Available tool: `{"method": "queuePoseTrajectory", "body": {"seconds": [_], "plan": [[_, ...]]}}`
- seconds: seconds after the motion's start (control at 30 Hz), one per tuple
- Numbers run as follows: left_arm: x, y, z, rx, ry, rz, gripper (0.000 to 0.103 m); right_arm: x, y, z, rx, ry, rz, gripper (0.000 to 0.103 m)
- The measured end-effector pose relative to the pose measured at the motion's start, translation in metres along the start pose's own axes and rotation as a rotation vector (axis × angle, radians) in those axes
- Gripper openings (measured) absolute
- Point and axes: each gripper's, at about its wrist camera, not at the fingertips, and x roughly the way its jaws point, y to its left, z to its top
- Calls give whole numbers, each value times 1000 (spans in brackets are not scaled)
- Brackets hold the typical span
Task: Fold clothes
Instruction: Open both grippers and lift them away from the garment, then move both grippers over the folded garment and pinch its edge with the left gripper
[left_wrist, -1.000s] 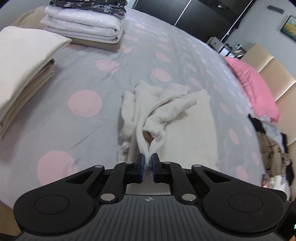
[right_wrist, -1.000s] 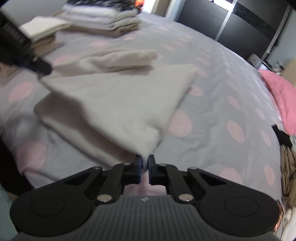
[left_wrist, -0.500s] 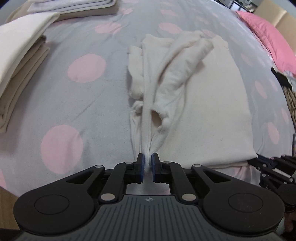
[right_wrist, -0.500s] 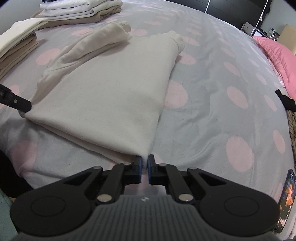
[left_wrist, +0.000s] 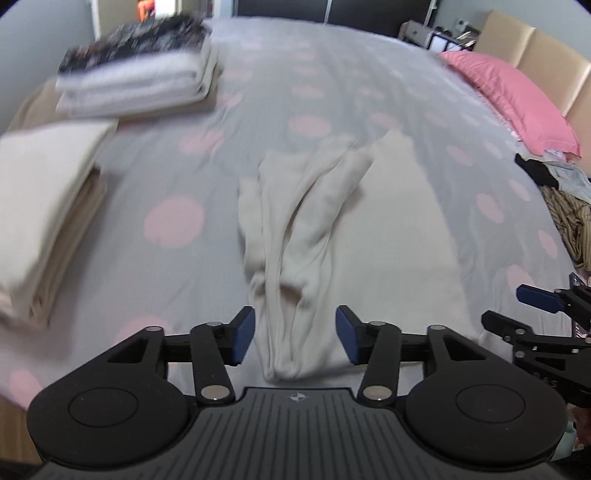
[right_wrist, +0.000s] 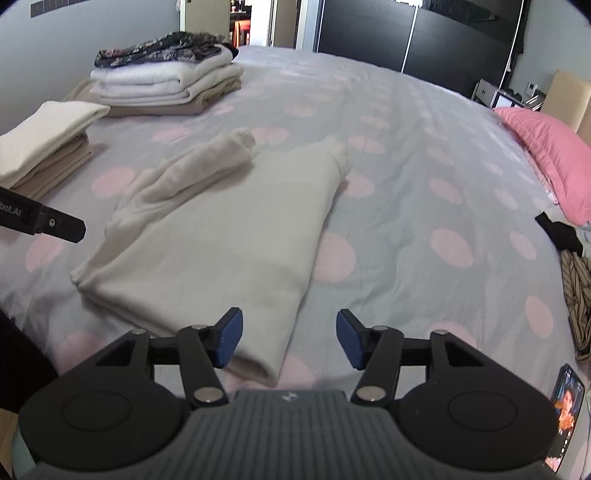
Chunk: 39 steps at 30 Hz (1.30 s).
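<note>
Both tongs have just been opening; left gripper (left_wrist: 294, 339) and right gripper (right_wrist: 289, 340) are standing wide, gripping nothing, the cream garment (right_wrist: 221, 236) lying loose between and beyond their fingers.

"bot.AI" on left claw (right_wrist: 40, 220)

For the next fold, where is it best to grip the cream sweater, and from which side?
Probably the near hem of the cream sweater, approached from the bed's near edge: that edge lies flat, straight and free, right below the open left gripper and right gripper.
</note>
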Motion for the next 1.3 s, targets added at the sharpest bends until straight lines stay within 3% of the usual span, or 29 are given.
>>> {"method": "queuePoseTrajectory", "body": {"seconds": [0.47, 0.67, 1.07, 1.2, 1.27, 1.3], "plan": [[41, -19, 48, 160, -58, -37, 52, 26, -9, 8, 23, 66, -33, 60], [64, -24, 62, 251, -86, -39, 61, 39, -13, 16, 29, 85, -28, 60], [105, -34, 85, 296, -79, -102, 63, 73, -4, 56, -11, 72, 4, 60], [109, -24, 89, 251, -67, -125, 43, 86, -2, 71, -24, 67, 8, 55], [110, -18, 91, 224, -63, -136, 31, 92, -2, 76, -18, 73, 18, 43], [110, -15, 92, 211, -64, -138, 23, 96, -2, 79, -14, 76, 23, 42]]}}
